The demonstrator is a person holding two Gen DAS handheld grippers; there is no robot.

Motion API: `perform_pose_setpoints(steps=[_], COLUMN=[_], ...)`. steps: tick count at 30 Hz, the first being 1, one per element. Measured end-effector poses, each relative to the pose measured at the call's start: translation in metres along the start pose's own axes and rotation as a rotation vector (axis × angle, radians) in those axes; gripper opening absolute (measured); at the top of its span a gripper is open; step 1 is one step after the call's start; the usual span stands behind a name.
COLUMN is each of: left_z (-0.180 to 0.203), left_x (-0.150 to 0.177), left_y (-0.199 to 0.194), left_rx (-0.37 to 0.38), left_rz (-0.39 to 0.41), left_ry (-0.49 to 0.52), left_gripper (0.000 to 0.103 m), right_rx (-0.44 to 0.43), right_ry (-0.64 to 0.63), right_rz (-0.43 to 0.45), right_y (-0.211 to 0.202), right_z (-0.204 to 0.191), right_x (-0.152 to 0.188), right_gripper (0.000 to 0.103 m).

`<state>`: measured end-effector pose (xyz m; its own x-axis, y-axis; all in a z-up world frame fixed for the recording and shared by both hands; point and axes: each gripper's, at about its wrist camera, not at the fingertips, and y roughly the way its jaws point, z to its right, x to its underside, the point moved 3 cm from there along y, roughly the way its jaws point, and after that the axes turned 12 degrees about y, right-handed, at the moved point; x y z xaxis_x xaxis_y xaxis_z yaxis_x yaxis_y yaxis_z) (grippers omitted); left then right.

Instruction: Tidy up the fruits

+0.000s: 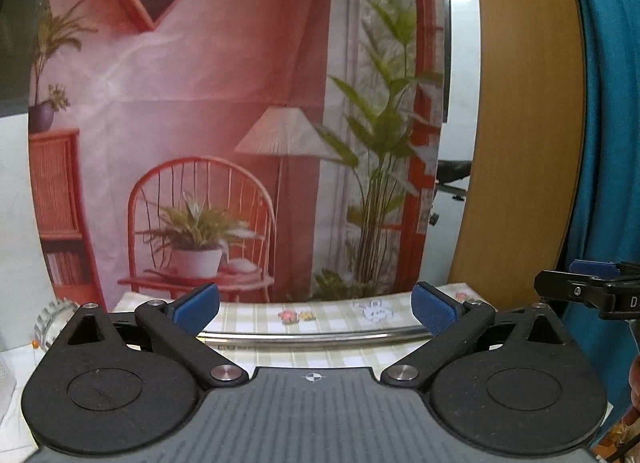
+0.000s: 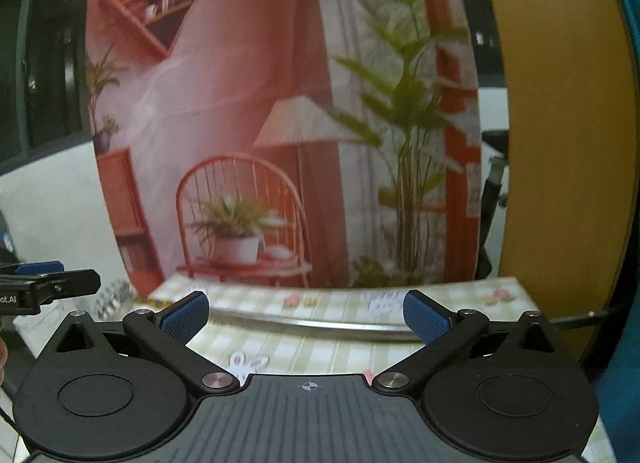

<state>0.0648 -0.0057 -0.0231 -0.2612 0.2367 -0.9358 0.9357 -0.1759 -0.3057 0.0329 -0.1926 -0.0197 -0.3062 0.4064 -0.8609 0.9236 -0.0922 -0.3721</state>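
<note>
Holding both tools up high, we see no fruit yet. Our left gripper (image 1: 316,309) and right gripper (image 2: 306,315) are both spread wide apart and hold nothing. We should tip them down slowly to find the fruit. Past them lies a checked tablecloth (image 1: 340,313) with a shiny metal rim (image 1: 312,337), then a big room picture (image 1: 240,123).

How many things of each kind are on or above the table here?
Grippers: 2 (left gripper, right gripper, both open)
Curved metal rim: 1
Ribbed glass item: 1
Checked tablecloth: 1
Fruits in view: 0
Total: 5
</note>
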Motion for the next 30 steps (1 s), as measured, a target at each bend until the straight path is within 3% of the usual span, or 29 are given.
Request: perform_pose_setpoints(steps=[11, 30], left_z=[0.01, 0.009], left_x=[-0.012, -0.014], left_y=[-0.017, -0.023], left_rx=[-0.003, 0.002], left_rz=[0.029, 0.053], left_ry=[0.018, 0.023], left_gripper=[0.103, 0.103], right_rx=[-0.005, 0.008], right_ry=[0.005, 0.0], right_rz=[0.081, 0.106], right_y=[-0.027, -0.039], right_z=[-0.007, -0.01], right_x=[-0.02, -0.023], right_gripper=[0.103, 0.103])
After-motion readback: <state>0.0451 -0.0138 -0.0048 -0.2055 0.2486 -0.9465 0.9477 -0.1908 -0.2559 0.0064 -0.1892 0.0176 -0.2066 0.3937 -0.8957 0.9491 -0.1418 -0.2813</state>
